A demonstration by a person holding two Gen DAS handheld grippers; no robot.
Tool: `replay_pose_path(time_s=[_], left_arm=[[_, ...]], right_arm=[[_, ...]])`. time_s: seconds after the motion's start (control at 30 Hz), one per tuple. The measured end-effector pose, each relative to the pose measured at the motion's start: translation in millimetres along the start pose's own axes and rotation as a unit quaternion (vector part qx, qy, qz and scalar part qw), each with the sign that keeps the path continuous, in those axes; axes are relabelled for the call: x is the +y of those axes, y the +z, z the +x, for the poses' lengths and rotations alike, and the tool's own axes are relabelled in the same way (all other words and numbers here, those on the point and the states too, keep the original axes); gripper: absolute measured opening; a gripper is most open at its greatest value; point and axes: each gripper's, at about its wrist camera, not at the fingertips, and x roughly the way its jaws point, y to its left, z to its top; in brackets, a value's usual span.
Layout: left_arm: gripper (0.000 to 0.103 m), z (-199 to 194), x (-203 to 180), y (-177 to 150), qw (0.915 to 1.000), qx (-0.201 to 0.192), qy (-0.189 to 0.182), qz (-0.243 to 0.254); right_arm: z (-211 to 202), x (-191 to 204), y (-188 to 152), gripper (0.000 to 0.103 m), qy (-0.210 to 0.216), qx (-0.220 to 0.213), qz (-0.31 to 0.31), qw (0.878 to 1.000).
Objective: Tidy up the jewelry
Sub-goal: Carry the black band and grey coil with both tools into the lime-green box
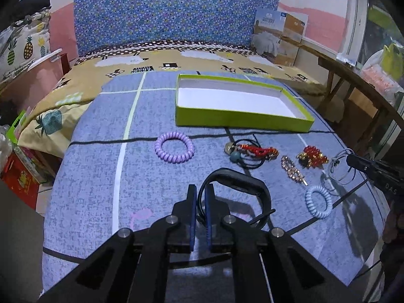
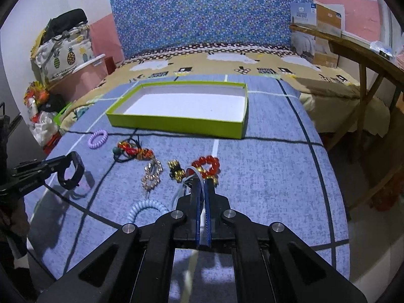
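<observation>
My left gripper [image 1: 200,192] is shut on a black wristband [image 1: 242,180], held just above the blue cloth; it also shows in the right wrist view [image 2: 72,173]. My right gripper [image 2: 202,185] is shut on a thin clear bangle [image 2: 194,173], seen from the left wrist view [image 1: 341,169]. An empty green box [image 1: 242,120] with a white floor stands beyond. On the cloth lie a purple coil band [image 1: 174,147], a red braided cord piece [image 1: 252,151], a gold clip [image 1: 293,168], a red bead bracelet [image 2: 207,165] and a light-blue coil band [image 1: 318,201].
The blue cloth [image 1: 101,176] covers a bed with a patterned sheet [image 1: 83,75] behind. A wooden table [image 2: 366,50] stands at the right. Bags and boxes [image 2: 45,101] are piled on the left floor. A cardboard box [image 1: 280,35] is at the back right.
</observation>
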Motion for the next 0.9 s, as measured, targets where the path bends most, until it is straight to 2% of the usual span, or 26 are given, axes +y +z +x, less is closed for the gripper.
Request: replay_pose_path(time_s=[0.37,0.73,0.9], left_arm=[[0.006,15,-9,44,0.9998,-0.015,0.001,0.013],[0.006,56,-10,112,0.9989,-0.037,0.014,0.025],[0.006,88,-5,138,0.9989,-0.026,0.027,0.027]], right_arm=[[11,4,39,0.003,0.016,-0.026,-0.017,0.999],[63,-23,97,0.003,0.016,-0.024,0.003,1.000],[96,-37,119,0.003,0.022,-0.009,0.017,1.000]])
